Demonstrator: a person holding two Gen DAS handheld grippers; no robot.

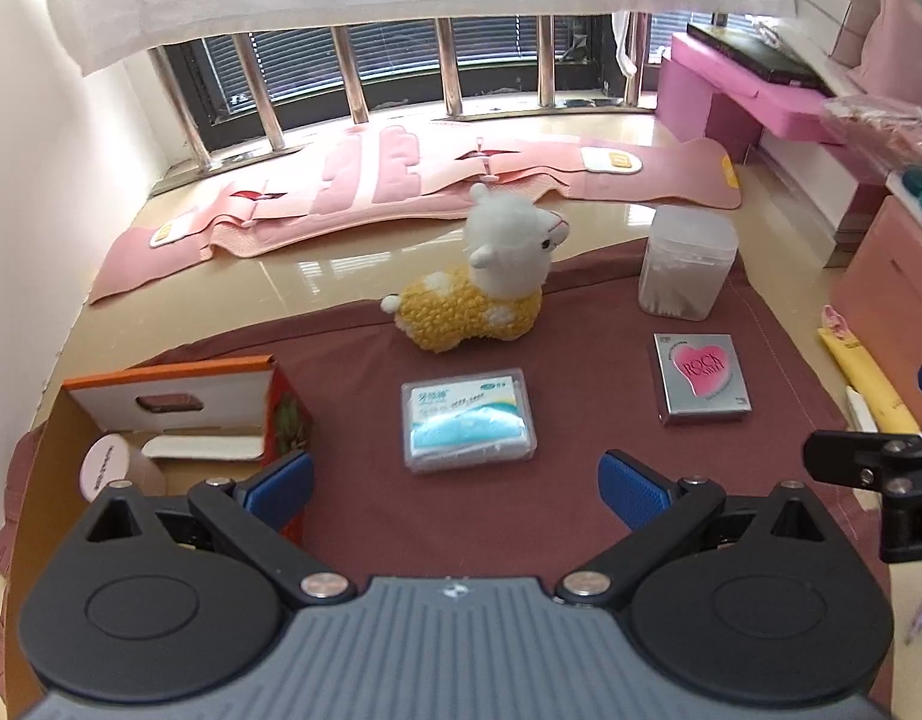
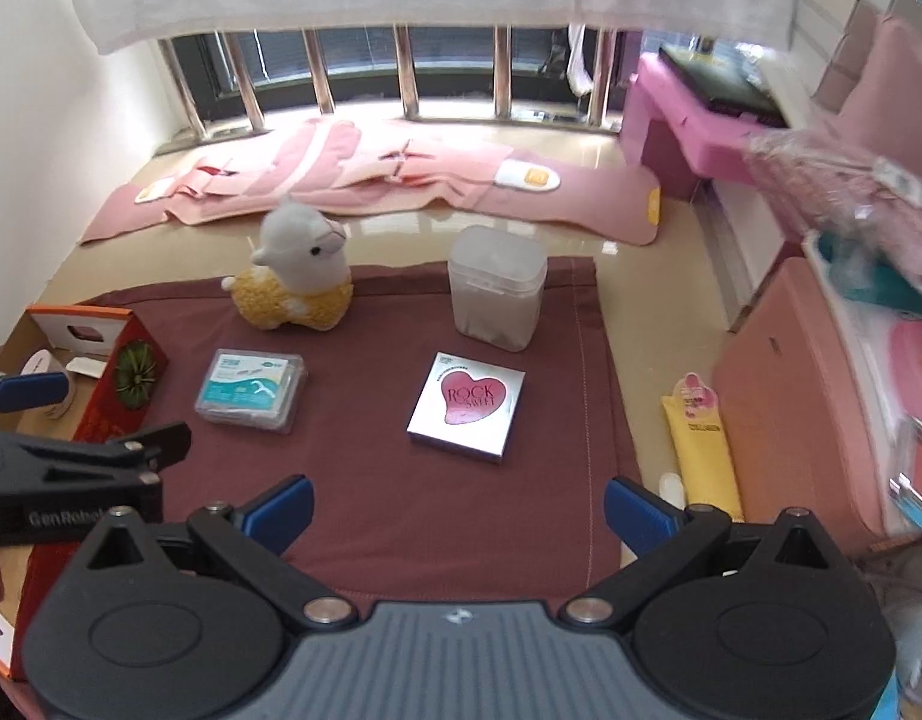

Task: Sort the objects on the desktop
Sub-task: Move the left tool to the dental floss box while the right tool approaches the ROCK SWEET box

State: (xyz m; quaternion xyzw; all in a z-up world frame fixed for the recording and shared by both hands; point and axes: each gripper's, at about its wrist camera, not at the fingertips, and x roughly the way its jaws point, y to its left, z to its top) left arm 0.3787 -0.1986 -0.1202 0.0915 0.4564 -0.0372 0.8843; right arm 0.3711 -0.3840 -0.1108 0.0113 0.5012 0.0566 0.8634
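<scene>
On a maroon cloth [image 1: 556, 372] [image 2: 377, 480] lie a clear box of floss picks [image 1: 468, 420] [image 2: 252, 391], a silver box with a pink heart [image 1: 702, 379] [image 2: 468, 407], a plush alpaca [image 1: 490, 276] [image 2: 299, 276] and a frosted tub of cotton swabs [image 1: 685, 261] [image 2: 496, 288]. My left gripper [image 1: 458, 483] is open, empty, just short of the floss box. My right gripper [image 2: 458, 510] is open and empty, short of the heart box. An open cardboard box [image 1: 179, 414] [image 2: 83, 354] at the left holds a pale round lid [image 1: 107, 465].
A yellow tube [image 1: 868, 372] [image 2: 703, 444] lies right of the cloth beside a pink cabinet [image 2: 808, 396]. Folded pink fabric [image 1: 401, 180] [image 2: 371, 180] lies below the barred window. A pink stool [image 1: 754, 90] with a dark book stands back right. The right gripper's side [image 1: 874, 468] shows in the left view.
</scene>
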